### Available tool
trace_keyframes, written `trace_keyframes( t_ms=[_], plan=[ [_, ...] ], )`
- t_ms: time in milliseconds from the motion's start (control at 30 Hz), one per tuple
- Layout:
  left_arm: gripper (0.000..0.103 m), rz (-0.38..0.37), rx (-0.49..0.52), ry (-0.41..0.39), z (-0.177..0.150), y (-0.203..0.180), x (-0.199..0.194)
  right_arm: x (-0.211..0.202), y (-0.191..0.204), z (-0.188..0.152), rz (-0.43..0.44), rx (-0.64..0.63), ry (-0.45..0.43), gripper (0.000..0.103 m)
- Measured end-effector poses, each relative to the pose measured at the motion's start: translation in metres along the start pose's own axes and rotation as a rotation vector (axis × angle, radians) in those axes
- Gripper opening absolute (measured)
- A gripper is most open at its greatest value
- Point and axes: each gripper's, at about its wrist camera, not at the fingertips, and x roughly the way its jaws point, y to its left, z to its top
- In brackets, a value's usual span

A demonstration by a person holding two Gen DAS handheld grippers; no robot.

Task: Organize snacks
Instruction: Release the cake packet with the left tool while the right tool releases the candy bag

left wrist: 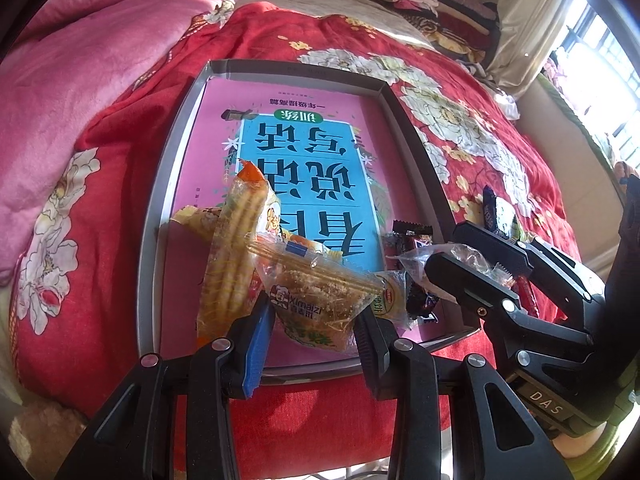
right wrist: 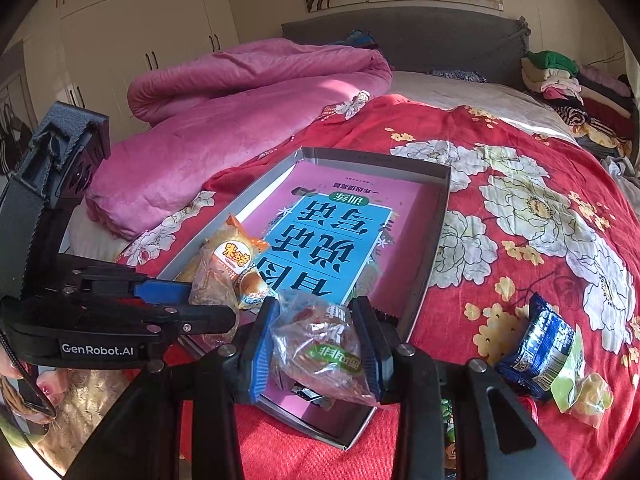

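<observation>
A: In the middle of both views lies one grey tray on the red quilt, with one pink book inside it. I count two grippers, each clamped on one snack.

B: What does the left gripper hold?

A: A clear packet with crumbly brown cake, pressed between its two pads at the lower centre of the frame, above the near end of the tray. A long biscuit pack leans just beside it.

B: And the right gripper?

A: Its jaws are closed on a clear bag with a green label, over the tray's near corner.

B: What does only one view show?

A: The right view shows a blue packet on the quilt at the lower right, outside the tray, and white cupboards at the upper left. The left view shows a window at the upper right and dark wrappers at the tray's right wall.
</observation>
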Motion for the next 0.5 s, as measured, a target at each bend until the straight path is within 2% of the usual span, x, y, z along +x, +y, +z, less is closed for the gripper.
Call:
trace_keyframes(
  t_ms=[500],
  plan=[
    [0.041, -0.026, -0.007, 0.001, 0.0014, -0.0006, 0.0022, -0.0028, -0.0008, -0.0021, 0.018, 0.004, 0.002, 0.039]
  ],
)
